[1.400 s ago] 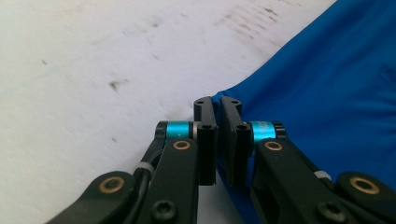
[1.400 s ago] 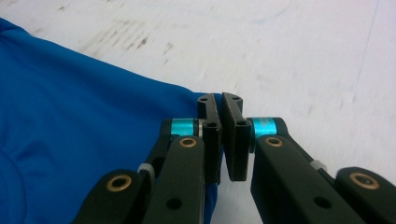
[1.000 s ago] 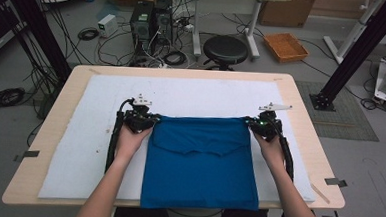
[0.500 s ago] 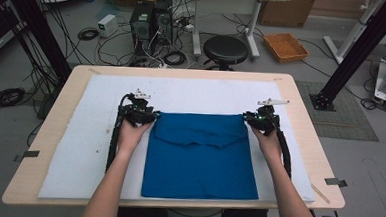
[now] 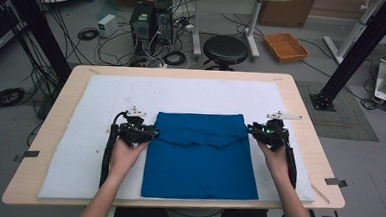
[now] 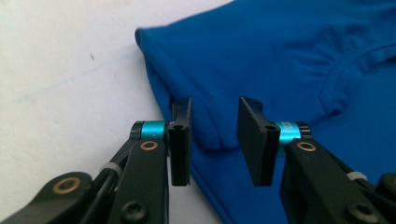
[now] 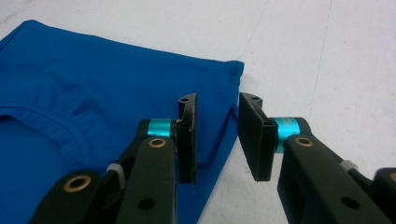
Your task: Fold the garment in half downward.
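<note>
A blue shirt (image 5: 201,156) lies folded flat on the white mat (image 5: 79,147), its collar seam showing under a folded-down top layer. My left gripper (image 5: 152,133) rests at the shirt's left edge, near the top corner. In the left gripper view the left gripper (image 6: 214,140) is open; its jaws have just been closing a little, with the shirt (image 6: 280,56) beyond the gap and untouched. My right gripper (image 5: 252,129) sits at the shirt's right edge. In its own view the right gripper (image 7: 217,140) has just been opening, pads clear of the shirt (image 7: 93,84).
The wooden table (image 5: 301,109) carries the mat, with bare mat left, right and beyond the shirt. On the floor behind stand a black stool (image 5: 225,49), a computer tower (image 5: 141,20) with cables, and an orange tray (image 5: 286,46). A black post (image 5: 356,52) rises at right.
Both grippers were shut on the shirt's top corners and carried them away from the person. Now they stand open and have drawn back along the shirt's side edges; the shirt lies flat.
</note>
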